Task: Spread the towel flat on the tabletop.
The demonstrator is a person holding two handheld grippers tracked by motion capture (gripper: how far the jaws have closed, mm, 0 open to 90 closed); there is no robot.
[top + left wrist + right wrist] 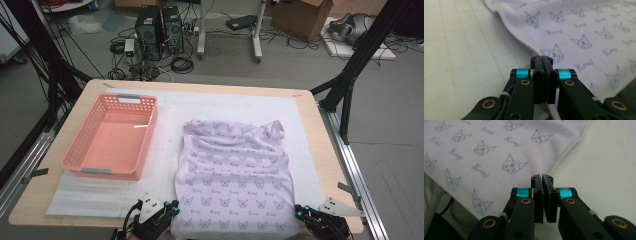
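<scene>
A pale lilac towel point(235, 170) printed with blue cat faces lies flat on the white mat, with its far edge rumpled. Its near edge reaches the table's front. My left gripper point(173, 206) sits at the towel's near left corner and my right gripper point(299, 211) at the near right corner. In the left gripper view the jaws point(541, 58) are shut right on the towel's point(586, 30) stitched hem. In the right gripper view the jaws point(542, 177) are likewise shut where the hem of the towel point(486, 152) meets them.
A pink plastic basket point(80, 135) stands on the left of the white mat point(220, 102), with nothing in it. The wooden table point(326, 160) shows bare strips around the mat. Beyond it are computer towers, cables and boxes on the floor.
</scene>
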